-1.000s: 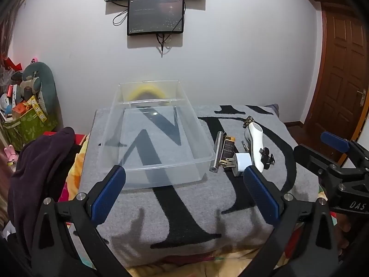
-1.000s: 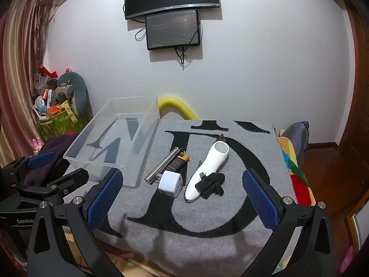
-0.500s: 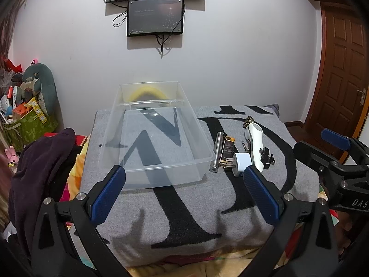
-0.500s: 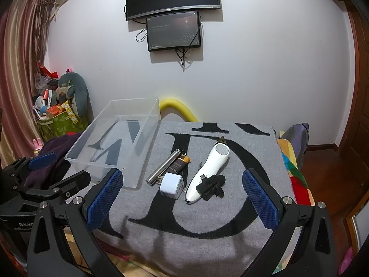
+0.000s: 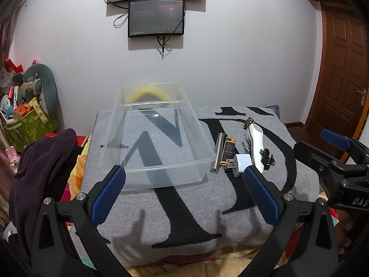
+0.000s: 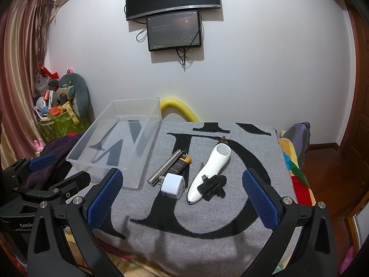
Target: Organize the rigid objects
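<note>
Right claw (image 6: 182, 196): we hold it wide, empty — nearer the trimmer (image 6: 211, 173).
Trimmer axis: runs away, tilted right.
Left claw (image 5: 184, 196): wide, empty, facing bin (image 5: 159, 161).

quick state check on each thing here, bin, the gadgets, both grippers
bin: upright, holds nothing
metal tube: lying flat beside the bin
dark pack: lying flat, against the tube
white plug: on its side, prongs toward the tube
trimmer: lying flat
black clip: resting against the trimmer
left gripper: open, holding nothing
right gripper: open, holding nothing
</note>
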A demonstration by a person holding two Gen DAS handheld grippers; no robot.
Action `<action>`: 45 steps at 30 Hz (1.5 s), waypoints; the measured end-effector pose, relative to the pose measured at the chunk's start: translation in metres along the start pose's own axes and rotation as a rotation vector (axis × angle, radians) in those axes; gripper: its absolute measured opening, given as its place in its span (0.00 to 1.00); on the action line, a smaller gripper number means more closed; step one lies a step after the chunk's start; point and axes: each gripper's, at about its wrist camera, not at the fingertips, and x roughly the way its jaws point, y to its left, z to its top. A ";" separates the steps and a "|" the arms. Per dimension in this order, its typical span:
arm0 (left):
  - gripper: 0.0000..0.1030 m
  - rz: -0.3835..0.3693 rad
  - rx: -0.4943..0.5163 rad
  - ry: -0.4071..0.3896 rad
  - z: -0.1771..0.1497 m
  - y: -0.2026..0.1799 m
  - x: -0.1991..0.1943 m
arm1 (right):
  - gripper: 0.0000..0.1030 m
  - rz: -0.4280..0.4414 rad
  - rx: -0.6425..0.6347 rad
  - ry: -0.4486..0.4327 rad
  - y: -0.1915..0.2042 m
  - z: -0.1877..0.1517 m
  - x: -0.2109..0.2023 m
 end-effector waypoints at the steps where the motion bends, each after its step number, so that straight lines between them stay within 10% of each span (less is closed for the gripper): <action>1: 1.00 0.000 0.000 -0.001 0.000 0.000 0.000 | 1.00 0.002 0.000 -0.001 0.000 0.000 0.000; 45: 1.00 0.002 0.000 -0.009 0.003 0.002 -0.003 | 1.00 0.003 -0.005 0.002 0.002 0.001 0.000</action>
